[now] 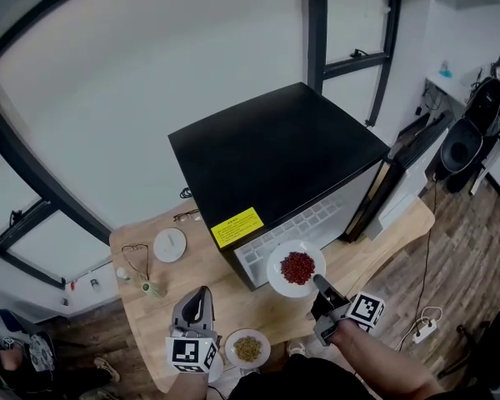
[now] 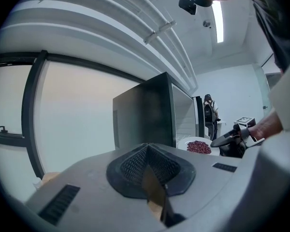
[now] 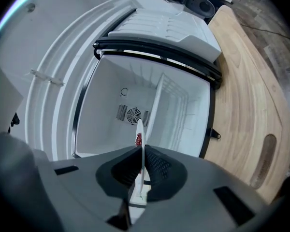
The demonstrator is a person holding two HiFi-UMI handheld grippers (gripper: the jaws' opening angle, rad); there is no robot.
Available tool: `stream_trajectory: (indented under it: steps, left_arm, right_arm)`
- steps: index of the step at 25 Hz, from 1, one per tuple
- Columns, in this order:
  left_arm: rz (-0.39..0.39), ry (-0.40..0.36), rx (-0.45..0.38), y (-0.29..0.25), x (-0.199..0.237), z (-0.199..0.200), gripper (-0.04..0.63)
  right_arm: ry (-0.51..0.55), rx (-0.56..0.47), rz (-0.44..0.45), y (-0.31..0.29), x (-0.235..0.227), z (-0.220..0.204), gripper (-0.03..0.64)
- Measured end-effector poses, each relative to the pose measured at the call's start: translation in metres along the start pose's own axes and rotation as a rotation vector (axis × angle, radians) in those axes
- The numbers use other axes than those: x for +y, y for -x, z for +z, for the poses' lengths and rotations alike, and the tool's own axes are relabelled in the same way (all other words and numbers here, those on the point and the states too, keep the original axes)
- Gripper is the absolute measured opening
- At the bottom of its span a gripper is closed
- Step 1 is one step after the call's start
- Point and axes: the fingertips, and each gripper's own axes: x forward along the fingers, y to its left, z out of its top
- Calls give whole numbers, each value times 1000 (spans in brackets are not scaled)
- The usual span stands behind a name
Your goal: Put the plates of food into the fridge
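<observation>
Spill risk ahead of the right gripper (image 1: 320, 285)
We pinch only the plate (image 1: 293, 267) rim there — any tilt spills food short of the fridge (image 1: 275, 148); left gripper (image 1: 198, 296) pressed together, empty.

Right gripper view: your plate of red food (image 3: 140, 129) shows edge-on only, its load a red speck at frame centre. Head view: fridge (image 1: 275, 152) interior hidden under the black top; yellow label (image 1: 237, 227) print too small to read; your right forearm (image 1: 392, 372) runs off the bottom edge.
</observation>
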Motion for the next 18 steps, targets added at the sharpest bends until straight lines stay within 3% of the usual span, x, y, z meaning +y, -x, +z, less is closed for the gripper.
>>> stream_trajectory:
  steps: [18]
  left_arm:
    - [110, -23, -15, 11, 42, 23, 5]
  right_arm:
    - [43, 59, 22, -96, 44, 13, 31]
